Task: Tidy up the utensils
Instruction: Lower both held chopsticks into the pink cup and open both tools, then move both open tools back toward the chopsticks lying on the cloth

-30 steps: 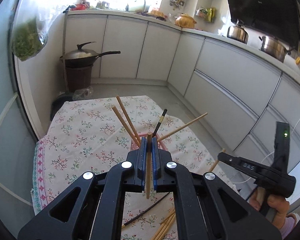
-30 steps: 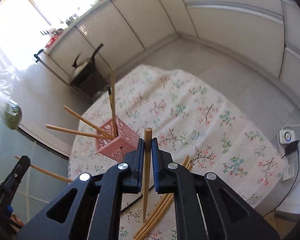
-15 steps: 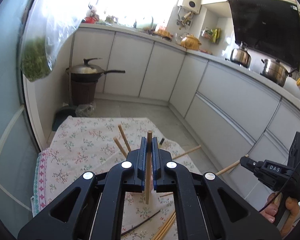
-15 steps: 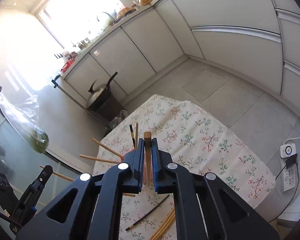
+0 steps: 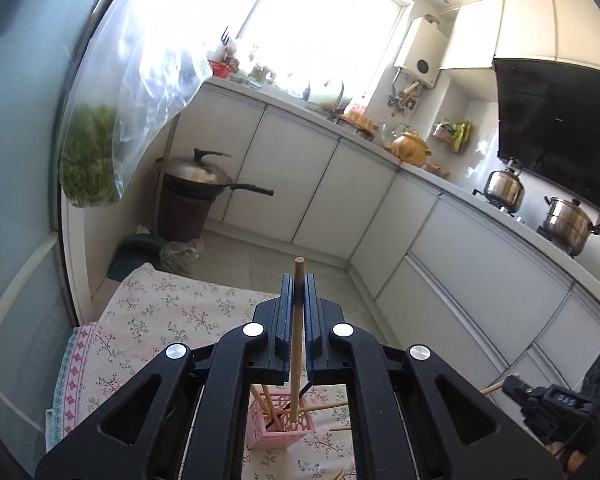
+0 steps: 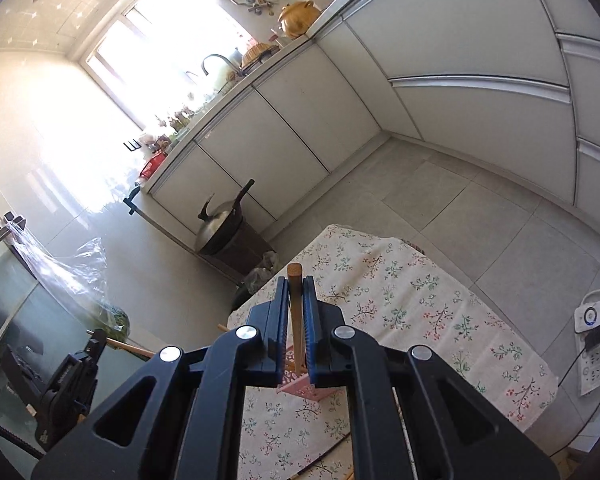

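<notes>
My left gripper (image 5: 298,286) is shut on a wooden chopstick (image 5: 297,344) held upright; its lower end reaches into the pink lattice holder (image 5: 281,428), which holds several other chopsticks. My right gripper (image 6: 296,286) is shut on another wooden chopstick (image 6: 297,320), upright above the same pink holder (image 6: 300,387), mostly hidden behind the jaws. The right gripper (image 5: 548,400) shows in the left wrist view at lower right, the left gripper (image 6: 72,376) in the right wrist view at lower left.
A floral cloth covers the table (image 6: 400,300). Loose chopsticks (image 6: 324,454) lie on it near me. A wok on a brown bin (image 5: 196,184) stands beyond the table. A bag of greens (image 5: 92,152) hangs at left. White cabinets (image 5: 440,240) run along the right.
Both grippers have tilted upward and moved over the pink holder. The holder now sits under the jaws, and the left chopstick's tip has gone down into it.
</notes>
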`<state>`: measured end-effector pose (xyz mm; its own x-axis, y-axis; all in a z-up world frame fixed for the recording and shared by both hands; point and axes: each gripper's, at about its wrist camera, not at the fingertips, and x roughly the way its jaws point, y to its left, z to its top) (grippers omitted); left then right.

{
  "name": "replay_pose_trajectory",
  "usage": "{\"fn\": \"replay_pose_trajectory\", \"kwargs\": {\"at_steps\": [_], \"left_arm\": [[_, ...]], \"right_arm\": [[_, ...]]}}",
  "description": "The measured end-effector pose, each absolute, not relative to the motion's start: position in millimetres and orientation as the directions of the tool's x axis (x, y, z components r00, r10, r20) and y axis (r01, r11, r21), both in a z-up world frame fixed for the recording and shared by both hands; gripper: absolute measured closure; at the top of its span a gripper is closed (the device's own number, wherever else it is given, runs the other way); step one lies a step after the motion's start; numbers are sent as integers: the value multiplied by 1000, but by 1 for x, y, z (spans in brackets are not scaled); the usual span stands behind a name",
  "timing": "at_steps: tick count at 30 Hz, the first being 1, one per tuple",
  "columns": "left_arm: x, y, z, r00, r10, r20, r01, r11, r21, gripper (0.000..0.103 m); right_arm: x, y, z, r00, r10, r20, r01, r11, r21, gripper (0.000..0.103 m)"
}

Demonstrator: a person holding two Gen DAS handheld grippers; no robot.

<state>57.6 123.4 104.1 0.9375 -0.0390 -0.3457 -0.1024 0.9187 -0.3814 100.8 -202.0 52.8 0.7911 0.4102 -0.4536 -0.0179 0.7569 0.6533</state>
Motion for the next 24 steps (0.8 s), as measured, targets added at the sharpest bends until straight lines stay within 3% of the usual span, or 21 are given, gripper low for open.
{"fn": "replay_pose_trajectory", "kwargs": {"at_steps": [3,6,13,24], "left_arm": [[73,122,81,920,-33,-391,-129,915,-382,96],[83,126,56,892,-7,-453,-191,901,-389,77],[54,147,77,936,52,-349,-210,877,-433,53],[55,155,83,937,51,-347,-206,882,-425,51]], "right_arm": [[107,-198,54,790,413,-453,-25,760,649,95],[114,-193,52,782,421,-459,-26,758,651,95],[128,-176,49,770,417,-483,-26,776,630,95],[155,-138,40,737,396,-547,-30,829,559,95]]}}
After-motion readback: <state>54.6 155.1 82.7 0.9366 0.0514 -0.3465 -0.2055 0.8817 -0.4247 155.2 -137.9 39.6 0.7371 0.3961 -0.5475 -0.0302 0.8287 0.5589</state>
